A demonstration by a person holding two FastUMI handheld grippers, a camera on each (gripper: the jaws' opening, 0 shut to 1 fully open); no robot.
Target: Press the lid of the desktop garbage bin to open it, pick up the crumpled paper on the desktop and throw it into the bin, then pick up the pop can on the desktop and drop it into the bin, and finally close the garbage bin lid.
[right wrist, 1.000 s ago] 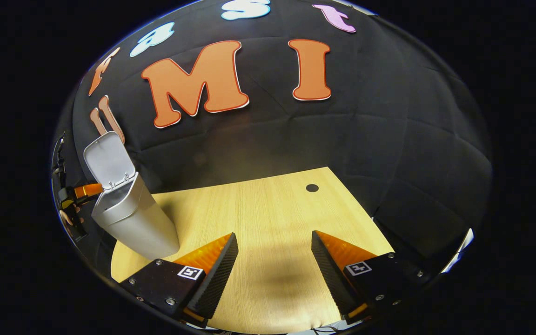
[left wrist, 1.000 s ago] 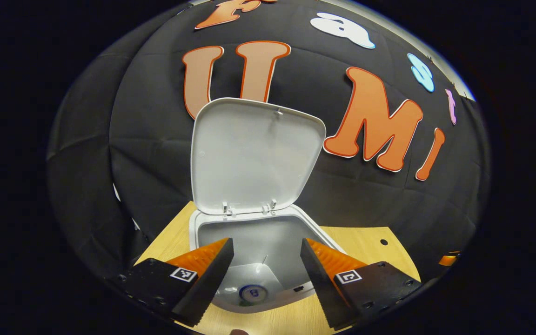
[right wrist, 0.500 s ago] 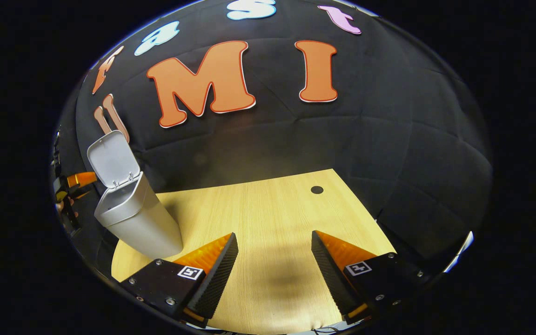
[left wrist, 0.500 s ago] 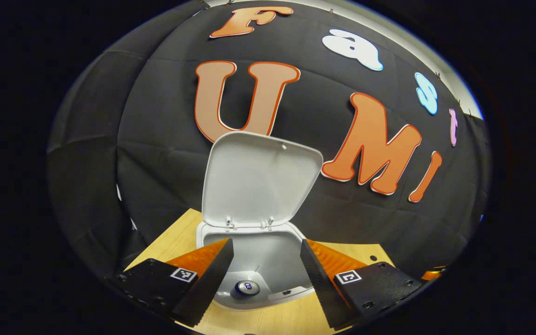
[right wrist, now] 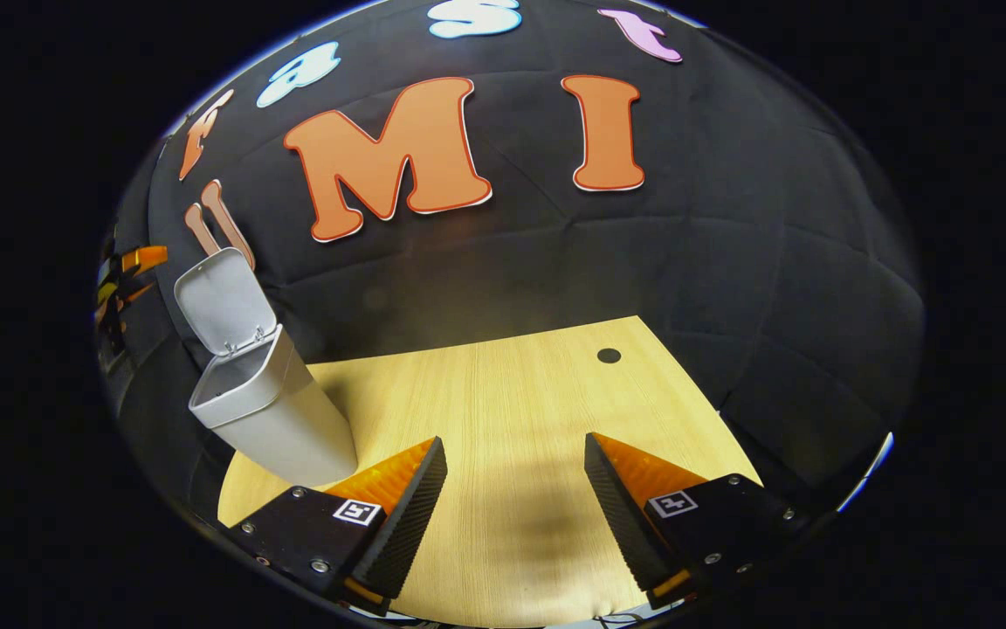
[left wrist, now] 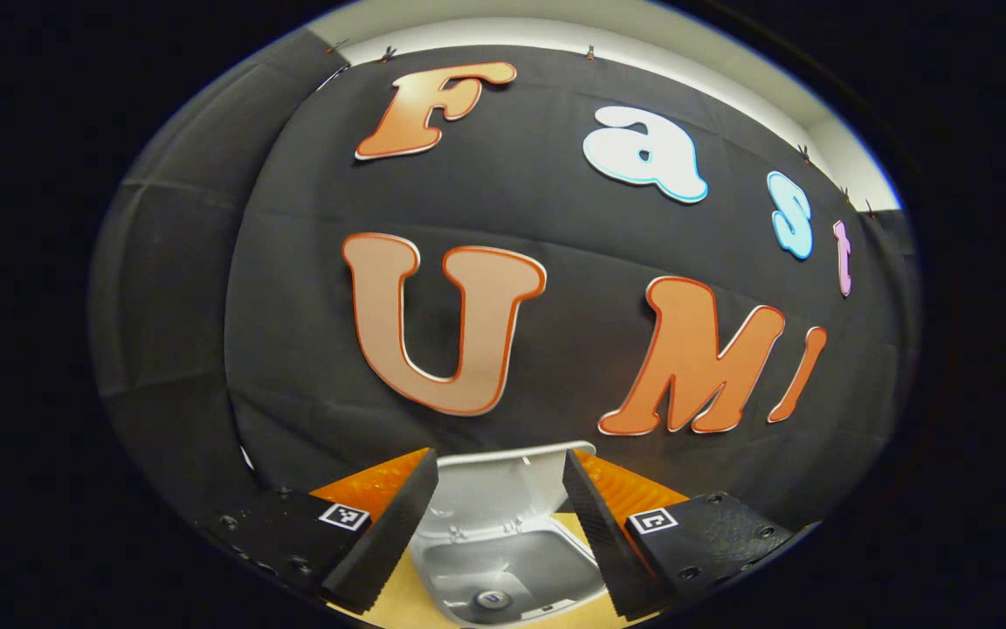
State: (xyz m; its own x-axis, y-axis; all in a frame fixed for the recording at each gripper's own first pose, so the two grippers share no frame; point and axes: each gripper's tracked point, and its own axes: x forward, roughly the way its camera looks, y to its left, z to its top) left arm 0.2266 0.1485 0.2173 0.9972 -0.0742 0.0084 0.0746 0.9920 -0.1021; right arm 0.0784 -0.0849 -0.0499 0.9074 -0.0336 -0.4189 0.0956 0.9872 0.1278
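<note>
In the left gripper view we look down past our left gripper (left wrist: 500, 524), whose fingers stand wide apart with nothing between them. Between and below them sits the tall pale grey plastic desktop garbage bin (left wrist: 512, 563), its mouth open toward us. Its rounded white hinged lid (left wrist: 503, 489) stands raised at the far side of the mouth, partly hidden behind the fingers. Deep inside the bin we see the round metal top of the pop can (left wrist: 492, 599) lying at the bottom. We cannot make out the crumpled paper in there. A sliver of the light wooden desktop (left wrist: 398, 603) shows beside the bin.

In the right gripper view our right gripper (right wrist: 516, 498) hangs over the wooden desktop (right wrist: 512, 393), its fingers also spread wide and holding nothing. The garbage bin (right wrist: 280, 419) stands upright near the desk's left edge, well apart from this gripper, with its lid (right wrist: 219, 301) tipped up and back. Higher up, beyond the bin at the far left edge of this view, we glimpse the left gripper (right wrist: 132, 271), too small and warped there for us to judge its jaws. A small dark round hole (right wrist: 609, 355) marks the desktop toward its far right corner.
</note>
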